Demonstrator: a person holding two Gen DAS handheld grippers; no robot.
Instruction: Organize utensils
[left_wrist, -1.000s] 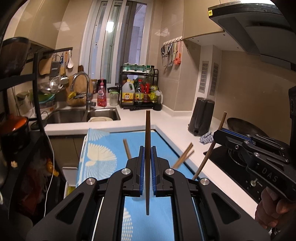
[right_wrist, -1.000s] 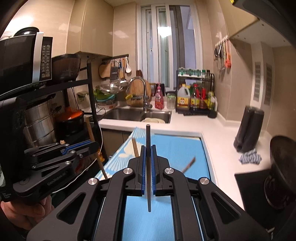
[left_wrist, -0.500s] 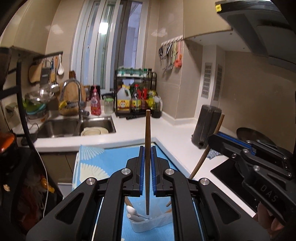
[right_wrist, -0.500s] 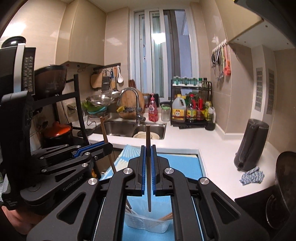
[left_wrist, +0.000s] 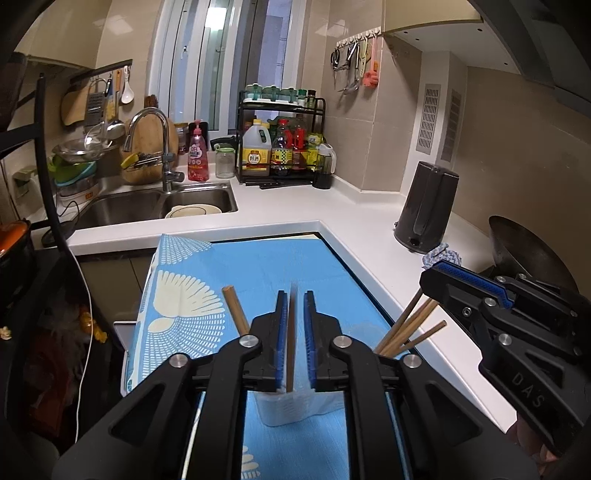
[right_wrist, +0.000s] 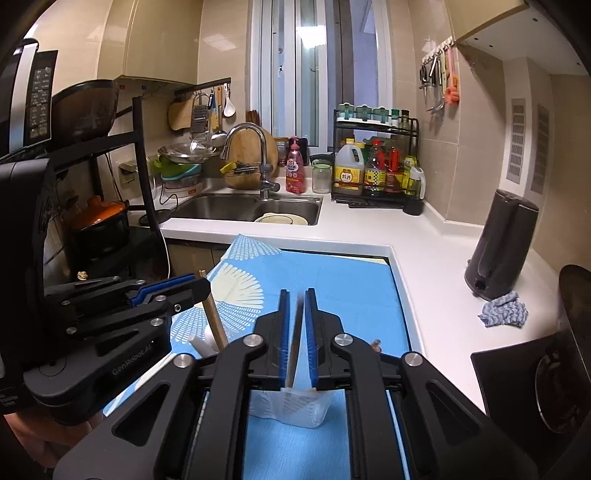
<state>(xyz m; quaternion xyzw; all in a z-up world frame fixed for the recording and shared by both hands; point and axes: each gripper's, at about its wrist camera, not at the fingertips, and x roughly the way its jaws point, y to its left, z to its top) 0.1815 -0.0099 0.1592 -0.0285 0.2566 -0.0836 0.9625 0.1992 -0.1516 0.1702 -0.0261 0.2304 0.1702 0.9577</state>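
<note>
Over the blue fan-print mat, both tools hang above one clear plastic holder: the left gripper and the right gripper each have one blurred wooden chopstick between jaws that are opening, pads no longer pressing. From the left view, four more chopsticks already lean in the holder, one left, three right. Mat borders white counter on the right, its left edge overhanging; far half lies bare.
</note>
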